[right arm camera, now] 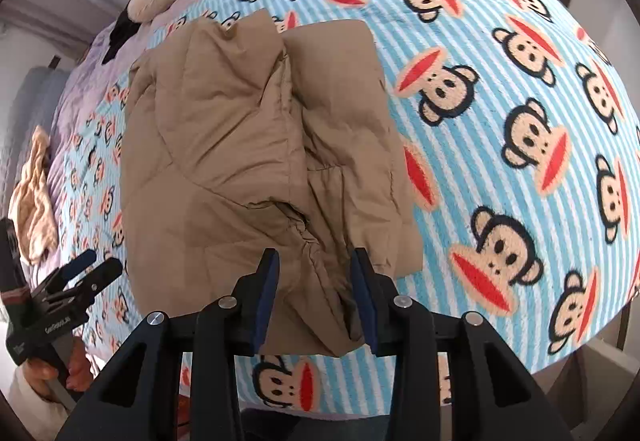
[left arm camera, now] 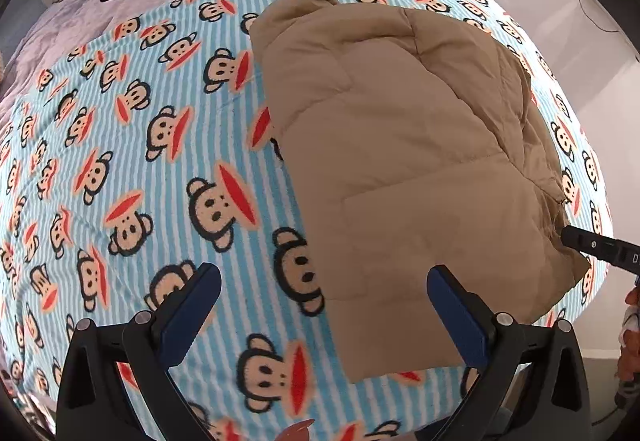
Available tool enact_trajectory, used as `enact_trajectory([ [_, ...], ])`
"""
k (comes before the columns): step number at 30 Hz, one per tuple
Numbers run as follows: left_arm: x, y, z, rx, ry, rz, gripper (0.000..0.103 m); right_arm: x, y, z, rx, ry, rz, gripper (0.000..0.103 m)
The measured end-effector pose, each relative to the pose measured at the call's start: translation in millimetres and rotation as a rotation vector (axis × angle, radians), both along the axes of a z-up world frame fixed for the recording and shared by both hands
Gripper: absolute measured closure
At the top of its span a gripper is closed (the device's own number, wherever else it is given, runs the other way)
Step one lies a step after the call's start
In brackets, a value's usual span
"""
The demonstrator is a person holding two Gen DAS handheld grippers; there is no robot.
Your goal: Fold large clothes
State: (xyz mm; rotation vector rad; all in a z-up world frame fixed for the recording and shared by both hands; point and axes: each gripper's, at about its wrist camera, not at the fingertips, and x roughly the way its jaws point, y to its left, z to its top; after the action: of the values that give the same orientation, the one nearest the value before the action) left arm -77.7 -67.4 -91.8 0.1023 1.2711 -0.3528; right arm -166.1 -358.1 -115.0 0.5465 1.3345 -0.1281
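Little can be read. In the right wrist view, the left gripper [right arm camera: 86,267] shows at the left edge of the picture, and on the side of its black body there is a small line of pale lettering; it is too small and blurred to make out the letters. The blanket [right arm camera: 500,169] on the bed carries a repeated cartoon monkey-face print on blue and white stripes, a picture motif with no words on it.
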Motion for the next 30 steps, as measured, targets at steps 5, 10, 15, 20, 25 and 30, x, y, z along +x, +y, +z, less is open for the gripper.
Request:
enact_trajectory([
  [5,21,10,-9,-0.049,0.046,0.03,0.0,10,-7,11,-0.021,-0.035,-0.017,0.046],
  [10,39,6,-15,-0.058,0.085,0.108,0.0,31,-30,12,-0.013,-0.037,-0.012,0.03],
  [15,50,-2,-17,-0.083,0.103,0.162,0.0,59,-54,5,0.02,-0.011,0.044,0.02],
  [20,58,-6,-27,-0.087,0.126,0.188,0.0,76,-68,-12,0.098,-0.02,0.076,0.0],
  [25,62,-12,-33,-0.087,0.144,0.196,0.0,91,-66,-22,0.153,-0.028,0.122,0.0],
  [30,66,-18,-35,-0.106,0.155,0.183,0.0,111,-46,-34,0.219,0.017,0.211,0.0],
])
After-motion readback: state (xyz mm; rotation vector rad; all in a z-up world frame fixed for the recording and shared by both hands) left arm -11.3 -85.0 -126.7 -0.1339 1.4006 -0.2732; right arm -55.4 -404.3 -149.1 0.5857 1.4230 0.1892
